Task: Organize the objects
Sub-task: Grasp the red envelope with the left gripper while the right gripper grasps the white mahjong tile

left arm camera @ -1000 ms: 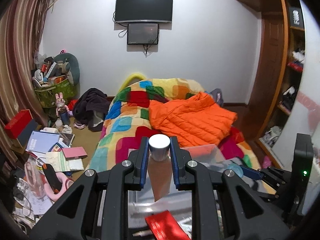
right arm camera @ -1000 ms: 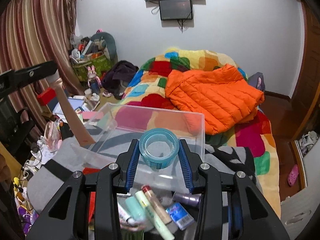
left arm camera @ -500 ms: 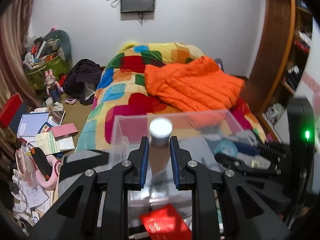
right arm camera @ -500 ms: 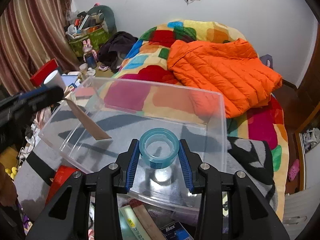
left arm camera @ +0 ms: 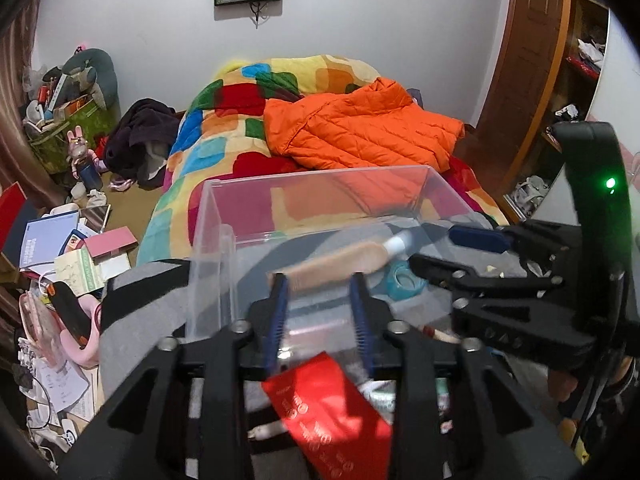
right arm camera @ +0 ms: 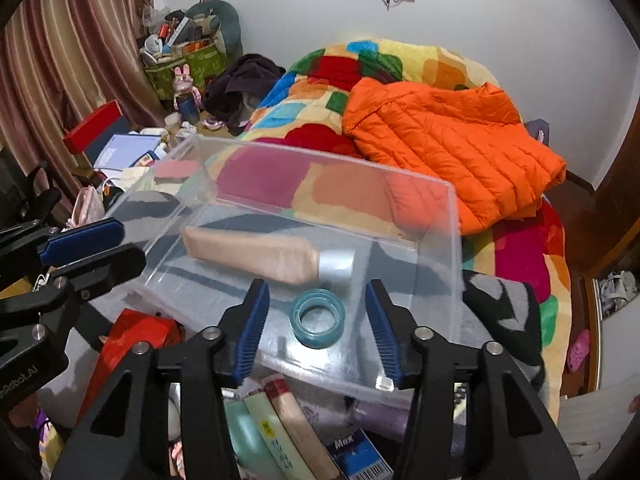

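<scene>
A clear plastic bin (right arm camera: 448, 216) (left arm camera: 208, 240) stands on the grey-and-black blanket at the foot of the bed. Inside it lie a beige tube with a silver cap (right arm camera: 256, 256) (left arm camera: 340, 260) and a teal tape roll (right arm camera: 318, 318) (left arm camera: 406, 282). My left gripper (left arm camera: 320, 300) is open at the bin's near edge, with the tube just beyond its fingertips. My right gripper (right arm camera: 318, 320) is open, its fingers either side of the tape roll without touching it. Each gripper shows in the other's view, the right one (left arm camera: 472, 256) and the left one (right arm camera: 92, 252).
A red packet (left arm camera: 324, 404) (right arm camera: 128, 340) lies in front of the bin beside tubes and a blue box (right arm camera: 356, 456). An orange jacket (right arm camera: 448, 136) lies on the colourful quilt (left arm camera: 224, 128) behind. Books and clutter (left arm camera: 60, 248) cover the floor at the left.
Both grippers opened. The beige tube left my left gripper and now lies in the bin. The tape roll left my right gripper and lies on the bin floor.
</scene>
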Demonstrator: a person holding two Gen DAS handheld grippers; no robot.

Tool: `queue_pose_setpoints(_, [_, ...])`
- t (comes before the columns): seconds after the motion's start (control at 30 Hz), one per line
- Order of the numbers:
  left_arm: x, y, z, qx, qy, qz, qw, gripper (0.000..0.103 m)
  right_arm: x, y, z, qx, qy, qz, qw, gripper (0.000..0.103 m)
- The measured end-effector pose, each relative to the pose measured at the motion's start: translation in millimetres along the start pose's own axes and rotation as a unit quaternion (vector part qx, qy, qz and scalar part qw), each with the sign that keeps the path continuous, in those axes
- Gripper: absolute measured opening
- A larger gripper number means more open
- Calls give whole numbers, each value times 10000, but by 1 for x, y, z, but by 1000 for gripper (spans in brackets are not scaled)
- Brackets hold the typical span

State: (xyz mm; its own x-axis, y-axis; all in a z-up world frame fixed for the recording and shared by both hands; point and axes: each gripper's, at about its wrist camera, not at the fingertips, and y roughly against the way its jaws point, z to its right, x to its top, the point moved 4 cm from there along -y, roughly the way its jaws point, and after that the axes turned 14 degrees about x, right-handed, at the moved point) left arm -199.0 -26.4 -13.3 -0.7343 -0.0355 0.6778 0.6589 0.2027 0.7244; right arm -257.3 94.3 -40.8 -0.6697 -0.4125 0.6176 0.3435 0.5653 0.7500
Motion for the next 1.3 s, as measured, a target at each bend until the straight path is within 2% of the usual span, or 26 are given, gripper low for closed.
queue_pose_setpoints(0.07, [-2, 7, -5, 18, 24, 40, 10000, 52, -1, 10, 0, -24, 26, 83, 10000, 51])
queue_pose_setpoints(0.27, [-14, 18, -10, 133, -9, 2, 9999, 74, -4, 43, 3, -116, 44, 375, 9992, 62])
queue_pose_setpoints(0.33, [-23, 18, -9, 160, -23, -91, 9998, 81, -8, 53, 6, -163, 8, 462, 9988, 67])
queue_pose_setpoints(0.47, [-38, 14, 1, 213, -204, -224, 9993, 90, -22, 71, 18, -370, -63, 560, 9977, 69])
queue_pose_setpoints(0.6, [-47, -2, 7, 455, -353, -389, 9976, 93, -43, 81, 35, -721, -113, 541, 9959, 71])
queue_pose_setpoints(0.83, [-55, -36, -3, 575, -57, -946, 9938, 93, -80, 75, 80, -843, -588, 263, 9944, 73])
queue_pose_setpoints(1.0, [-67, -40, -13, 565, 86, -992, 9934, 93, -84, 67, 107, -913, -915, 241, 9913, 73])
queue_pose_setpoints(1.3, [-89, -28, -35, 711, -195, -1012, 9921, 93, -72, 30, 109, -451, -903, -78, 9949, 73])
